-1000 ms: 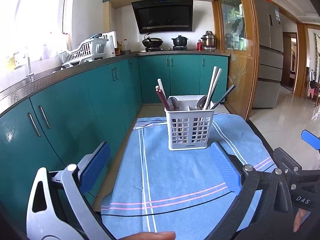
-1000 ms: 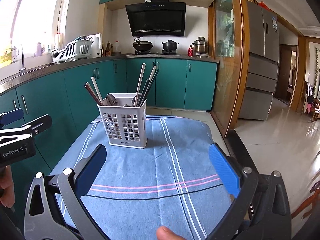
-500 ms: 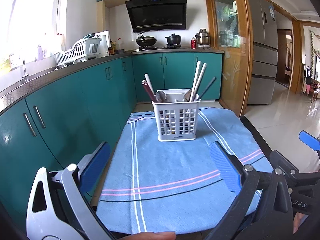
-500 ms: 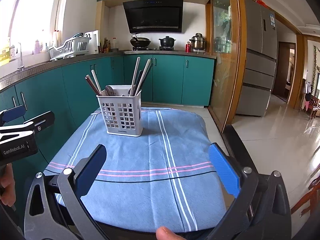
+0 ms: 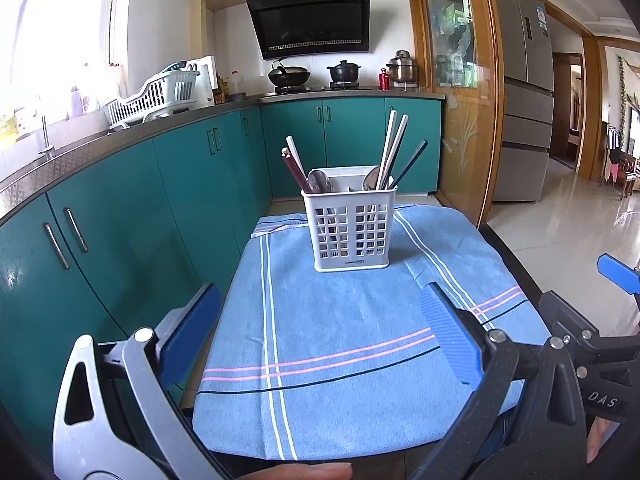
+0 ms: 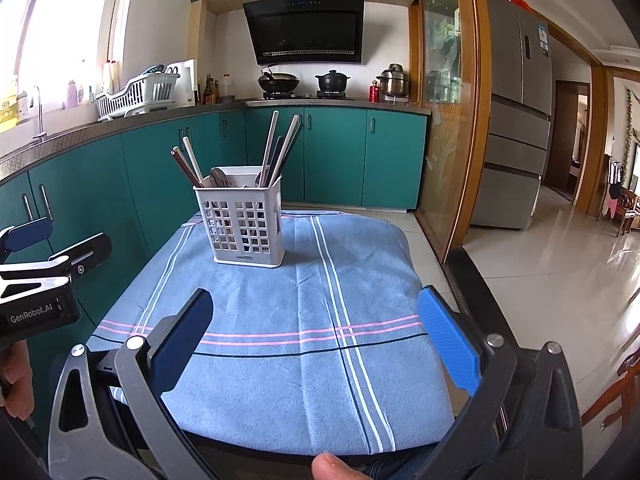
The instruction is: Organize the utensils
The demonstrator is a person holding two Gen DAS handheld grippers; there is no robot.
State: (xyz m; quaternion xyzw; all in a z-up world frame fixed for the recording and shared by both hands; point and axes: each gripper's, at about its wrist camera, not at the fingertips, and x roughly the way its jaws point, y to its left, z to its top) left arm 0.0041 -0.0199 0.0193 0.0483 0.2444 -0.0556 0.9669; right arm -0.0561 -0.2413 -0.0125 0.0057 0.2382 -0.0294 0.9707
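both grippers wide open, the caddy stands full

the white utensil caddy (image 5: 350,227) sits upright at the far end of the blue striped cloth (image 5: 340,344), near the middle of its width. chopsticks (image 5: 394,148) lean up out of its right side, pale ones and a dark one, and a reddish pair (image 5: 294,170) with a white stick slants out on the left. two spoon bowls (image 5: 319,182) poke just above the rim, one on each side. what fills the lower part shows only dimly through the lattice.

the left gripper (image 5: 320,332) hangs over the near edge of the cloth, its blue pads spread far apart, nothing between them. the right gripper (image 6: 316,334) is the same story: dark pad on one side, bright blue pad on the other, splayed wide, gripping nothing. both are well apart from the caddy, which lines up roughly between the fingers in each wrist view.

from the right wrist camera the left tool shows at the left edge, off the cloth's side, a hand (image 6: 16,384) beneath it. a fingertip (image 6: 332,466) peeks in at the bottom.

behind, teal cabinets (image 5: 120,216) curve round to a stove with a wok (image 5: 289,77) and a pot.
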